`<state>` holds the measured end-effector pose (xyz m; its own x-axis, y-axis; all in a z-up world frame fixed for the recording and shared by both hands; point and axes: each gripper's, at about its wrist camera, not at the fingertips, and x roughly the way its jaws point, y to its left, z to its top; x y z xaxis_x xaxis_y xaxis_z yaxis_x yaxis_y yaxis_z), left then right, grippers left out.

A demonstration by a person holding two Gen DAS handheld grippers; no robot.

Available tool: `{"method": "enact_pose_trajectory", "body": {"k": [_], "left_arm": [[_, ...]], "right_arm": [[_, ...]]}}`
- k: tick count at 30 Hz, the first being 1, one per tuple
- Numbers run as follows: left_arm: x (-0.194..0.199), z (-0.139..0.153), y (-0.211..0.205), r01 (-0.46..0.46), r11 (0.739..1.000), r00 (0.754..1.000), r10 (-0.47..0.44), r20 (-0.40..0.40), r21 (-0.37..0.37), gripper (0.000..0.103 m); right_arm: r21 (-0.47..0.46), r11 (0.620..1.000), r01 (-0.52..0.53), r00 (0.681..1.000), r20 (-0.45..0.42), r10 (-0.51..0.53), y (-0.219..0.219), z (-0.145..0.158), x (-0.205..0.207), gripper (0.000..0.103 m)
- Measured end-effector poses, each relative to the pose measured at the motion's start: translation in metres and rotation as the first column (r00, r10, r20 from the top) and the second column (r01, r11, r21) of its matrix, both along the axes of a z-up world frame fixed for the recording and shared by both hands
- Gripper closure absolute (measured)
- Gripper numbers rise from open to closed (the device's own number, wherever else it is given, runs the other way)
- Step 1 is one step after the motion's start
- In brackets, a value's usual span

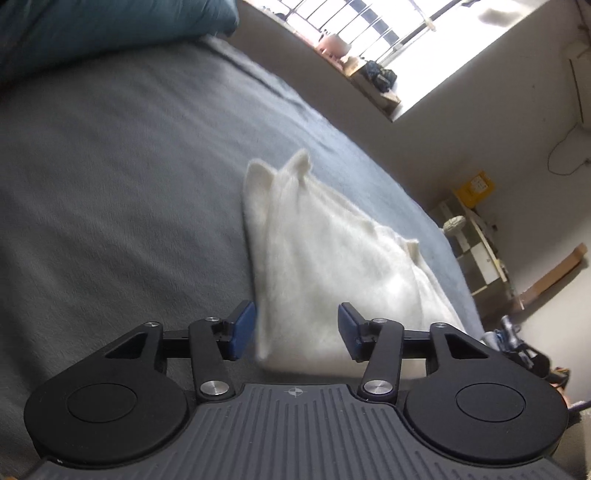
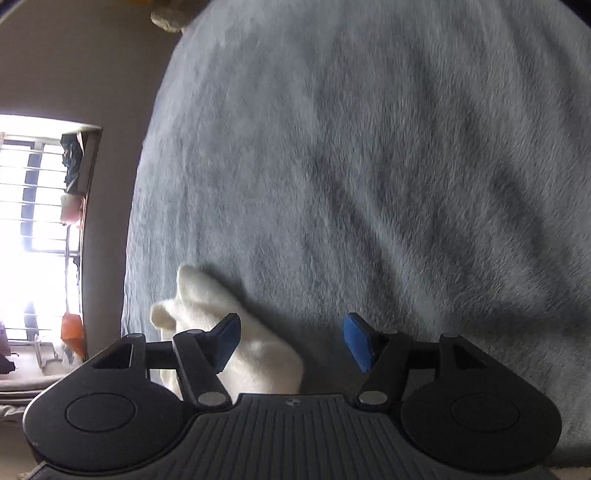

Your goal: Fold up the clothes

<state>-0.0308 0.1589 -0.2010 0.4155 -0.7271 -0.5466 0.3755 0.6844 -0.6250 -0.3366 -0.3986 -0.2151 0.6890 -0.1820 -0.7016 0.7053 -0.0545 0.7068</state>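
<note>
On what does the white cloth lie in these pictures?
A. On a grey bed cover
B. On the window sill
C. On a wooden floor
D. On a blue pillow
A: the white cloth lies folded on the grey bed cover; the blue pillow is far off at the head of the bed, and the window sill is beyond the edge of the bed.

no readable text, label, brand or number shows in either view; only a small crosshair mark (image 1: 294, 392) on the gripper body.
</note>
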Motion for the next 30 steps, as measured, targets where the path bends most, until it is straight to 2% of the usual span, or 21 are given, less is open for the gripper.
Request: {"method": "enact_pose_trajectory", "body": {"k": [2, 4, 7, 11, 19, 26, 30], "left_arm": [[0.001, 0.009, -0.001, 0.001, 1.0, 0.999, -0.001, 0.049, 0.014, 0.048], [0.002, 0.014, -0.009, 0.012, 0.999, 0.997, -0.015, 0.075, 0.039, 0.048], [0.002, 0.019, -0.033, 0.028, 0.991, 0.993, -0.042, 0.106, 0.13, 0.048], [0.0, 0.021, -0.055, 0.061, 0.967, 0.989, -0.092, 0.118, 0.246, 0.048], [0.003, 0.013, -0.062, 0.068, 0.958, 0.993, -0.092, 0.077, 0.277, 0.048], [0.004, 0.009, -0.067, 0.074, 0.95, 0.993, -0.1, 0.07, 0.304, 0.048], [0.004, 0.008, -0.072, 0.081, 0.946, 0.992, -0.108, 0.068, 0.313, 0.048]], "right_arm": [[-0.072, 0.997, -0.007, 1.0, 0.018, 0.009, 0.005, 0.014, 0.006, 0.038], [-0.126, 0.99, -0.061, 0.997, 0.043, 0.067, 0.014, 0.026, 0.023, 0.038], [-0.195, 0.967, -0.163, 0.982, 0.061, 0.178, 0.029, 0.039, 0.055, 0.038], [-0.269, 0.913, -0.305, 0.945, 0.031, 0.325, 0.062, 0.047, 0.097, 0.04], [-0.361, 0.808, -0.466, 0.878, -0.074, 0.473, 0.123, 0.053, 0.138, 0.044], [-0.409, 0.746, -0.526, 0.849, -0.189, 0.494, 0.14, 0.042, 0.148, 0.046], [-0.412, 0.734, -0.54, 0.84, -0.217, 0.497, 0.143, 0.038, 0.15, 0.046]]}}
